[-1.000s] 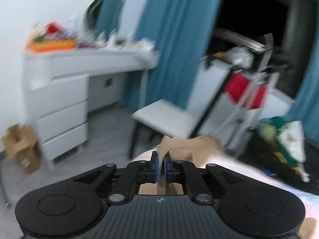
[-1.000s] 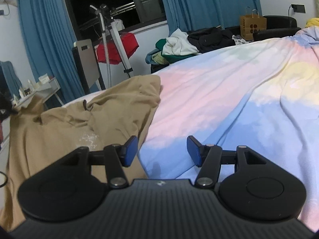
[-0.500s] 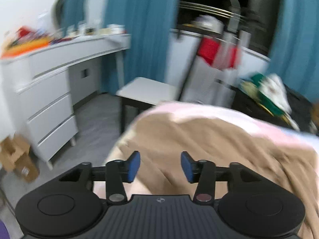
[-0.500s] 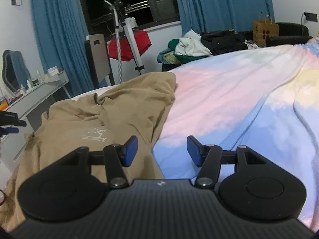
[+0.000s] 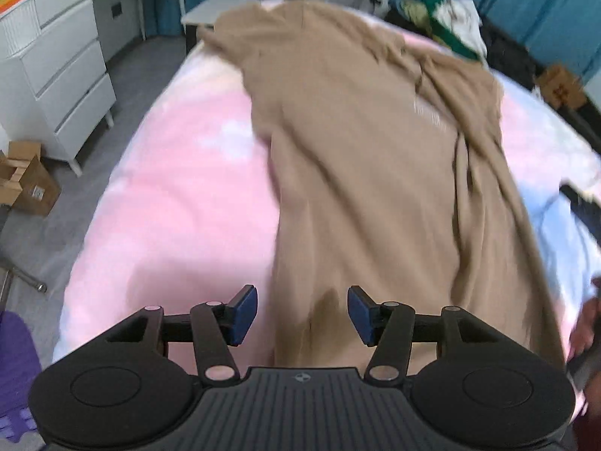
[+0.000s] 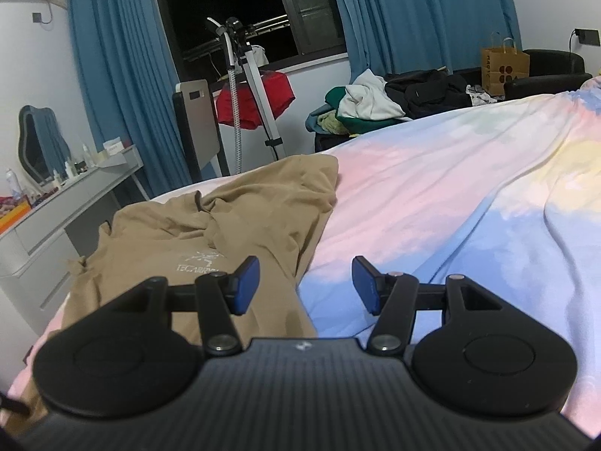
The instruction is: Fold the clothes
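The tan T-shirt [image 5: 360,158] lies spread lengthwise on the pastel bedsheet [image 5: 180,203], its long axis running straight away from the left gripper [image 5: 302,315] toward the far edge of the bed. The near end sits directly under and between the left gripper's blue pads [image 5: 243,314], so that hand is the nearer one; its fingers are spread wide and hold nothing. The right gripper [image 6: 305,285] hovers at the shirt's side — its left pad over cloth near the printed logo [image 6: 199,263], its right pad over bare sheet — and it too is released and empty. From that view the shirt's far corner is rumpled and doubled up on itself, with creases around the collar, so the garment is laid out but not flat.

A second ago the left fingers were clenched on a pinch of the tan fabric and that camera faced the white drawers [image 5: 64,86] and chair; half a second ago they had parted, and now the camera looks down the length of the shirt. The right gripper has stayed open throughout, shifting only slightly
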Action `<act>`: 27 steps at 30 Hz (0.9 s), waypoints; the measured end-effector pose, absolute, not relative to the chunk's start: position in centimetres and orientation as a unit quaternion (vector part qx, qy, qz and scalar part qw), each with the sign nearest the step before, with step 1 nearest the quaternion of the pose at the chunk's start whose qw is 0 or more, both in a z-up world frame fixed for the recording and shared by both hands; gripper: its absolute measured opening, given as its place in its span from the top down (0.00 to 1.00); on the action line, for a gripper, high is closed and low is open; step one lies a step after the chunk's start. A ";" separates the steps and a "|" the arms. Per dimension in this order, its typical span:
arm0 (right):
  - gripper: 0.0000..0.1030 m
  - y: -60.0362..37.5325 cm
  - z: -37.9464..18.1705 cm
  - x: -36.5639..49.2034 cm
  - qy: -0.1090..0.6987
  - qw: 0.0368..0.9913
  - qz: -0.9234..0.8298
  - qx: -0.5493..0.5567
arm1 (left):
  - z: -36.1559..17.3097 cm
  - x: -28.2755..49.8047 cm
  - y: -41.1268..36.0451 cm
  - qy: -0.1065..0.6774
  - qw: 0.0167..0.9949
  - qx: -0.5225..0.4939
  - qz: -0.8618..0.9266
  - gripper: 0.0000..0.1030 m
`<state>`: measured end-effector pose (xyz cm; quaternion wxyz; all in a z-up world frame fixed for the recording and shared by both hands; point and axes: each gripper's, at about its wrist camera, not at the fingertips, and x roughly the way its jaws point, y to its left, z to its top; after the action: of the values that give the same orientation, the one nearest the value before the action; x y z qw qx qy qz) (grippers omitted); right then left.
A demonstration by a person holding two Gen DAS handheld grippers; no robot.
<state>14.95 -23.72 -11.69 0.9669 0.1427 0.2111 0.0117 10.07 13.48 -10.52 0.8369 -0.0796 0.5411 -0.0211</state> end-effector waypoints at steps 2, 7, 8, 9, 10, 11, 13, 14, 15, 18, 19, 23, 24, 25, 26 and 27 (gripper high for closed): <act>0.44 -23.6 -11.7 14.8 0.214 0.967 0.012 0.139 | -11.2 9.6 13.6 0.573 0.815 -0.079 -0.030 0.48; 0.44 -22.9 -11.9 14.8 0.220 0.968 0.014 0.122 | -12.2 8.5 14.8 0.623 0.776 -0.092 -0.046 0.91; 0.44 -22.8 -11.9 14.7 0.221 0.968 0.014 0.118 | -12.1 8.5 15.2 0.623 0.774 -0.100 -0.046 0.95; 0.44 -22.8 -12.0 14.7 0.223 0.967 0.017 0.119 | -11.7 8.5 15.5 0.622 0.776 -0.099 -0.047 0.96; 0.44 -22.7 -11.9 14.6 0.224 0.967 0.019 0.120 | -11.3 8.4 16.0 0.621 0.776 -0.099 -0.044 0.96; 0.44 -22.7 -11.9 14.6 0.224 0.967 0.019 0.119 | -10.9 8.2 16.6 0.621 0.776 -0.103 -0.039 0.96; 0.44 -22.7 -11.9 14.5 0.223 0.968 0.020 0.117 | -10.2 7.9 18.0 0.624 0.772 -0.116 -0.026 0.97; 0.44 -22.7 -11.9 14.5 0.223 0.967 0.020 0.118 | -10.3 7.8 18.6 0.629 0.768 -0.118 -0.016 0.97; 0.44 -22.7 -11.9 14.5 0.223 0.967 0.020 0.119 | -10.4 7.8 19.1 0.634 0.765 -0.114 -0.004 0.96; 0.44 -22.5 -12.0 14.6 0.224 0.967 0.024 0.118 | -11.3 8.3 20.2 0.652 0.748 -0.121 0.031 0.96; 0.44 -22.5 -12.0 14.6 0.224 0.967 0.025 0.118 | -11.6 8.5 20.2 0.654 0.746 -0.118 0.041 0.96; 0.44 -22.3 -12.0 14.7 0.225 0.967 0.030 0.116 | -11.2 9.1 19.6 0.651 0.752 -0.089 0.055 0.95; 0.44 -22.2 -12.0 14.7 0.225 0.967 0.031 0.116 | -10.8 9.0 19.4 0.644 0.759 -0.080 0.054 0.94; 0.44 -22.2 -12.0 14.7 0.225 0.967 0.032 0.116 | -10.0 9.0 19.1 0.630 0.772 -0.067 0.053 0.93; 0.44 -22.2 -11.8 14.6 0.223 0.967 0.033 0.116 | -9.0 9.0 18.6 0.614 0.786 -0.052 0.051 0.84; 0.44 -22.2 -11.7 14.5 0.222 0.967 0.035 0.117 | -7.9 8.8 18.2 0.596 0.800 -0.043 0.046 0.75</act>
<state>14.53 -22.21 -11.74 0.9673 0.1173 0.2220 0.0347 8.77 18.16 -7.90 0.8004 -0.0425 0.5962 0.0463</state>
